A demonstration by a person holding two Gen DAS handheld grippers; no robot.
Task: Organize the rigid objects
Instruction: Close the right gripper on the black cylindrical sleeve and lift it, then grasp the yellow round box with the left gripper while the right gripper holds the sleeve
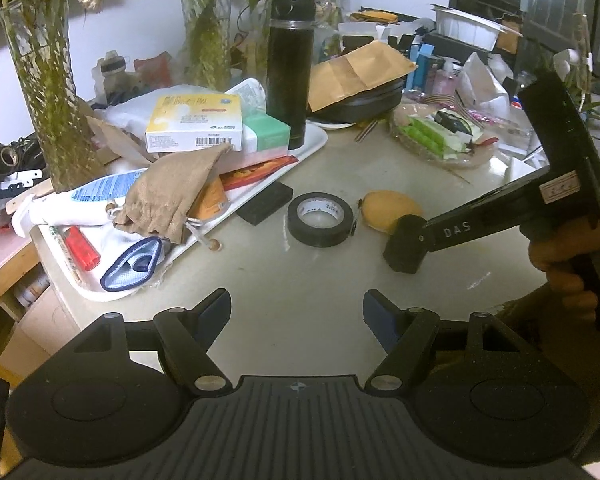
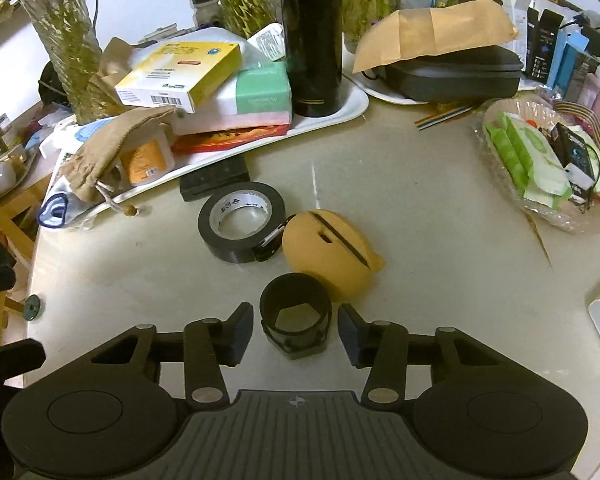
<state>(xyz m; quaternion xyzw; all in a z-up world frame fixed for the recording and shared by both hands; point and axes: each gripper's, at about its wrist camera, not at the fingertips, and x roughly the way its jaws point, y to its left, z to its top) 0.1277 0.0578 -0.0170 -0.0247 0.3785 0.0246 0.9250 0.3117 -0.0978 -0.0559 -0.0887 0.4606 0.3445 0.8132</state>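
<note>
The right gripper (image 2: 295, 334) is spread wide around a small black hollow cylinder with a hexagonal opening (image 2: 296, 326) standing on the pale tabletop (image 2: 420, 240), pads apart from its wall; the left gripper (image 1: 297, 312) hangs agape over bare tabletop, holding nothing. Just beyond the cylinder lies a yellow rounded silicone pouch (image 2: 332, 256), touching or nearly so; beside that, a roll of black tape (image 2: 240, 226). Closing off-centre could likely tip the cylinder or shove it into the pouch; its round wall may slip between the pads. The right gripper's arm reads "DAS" in the left view; the yellow carton's (image 2: 180, 72) print is too small to read.
</note>
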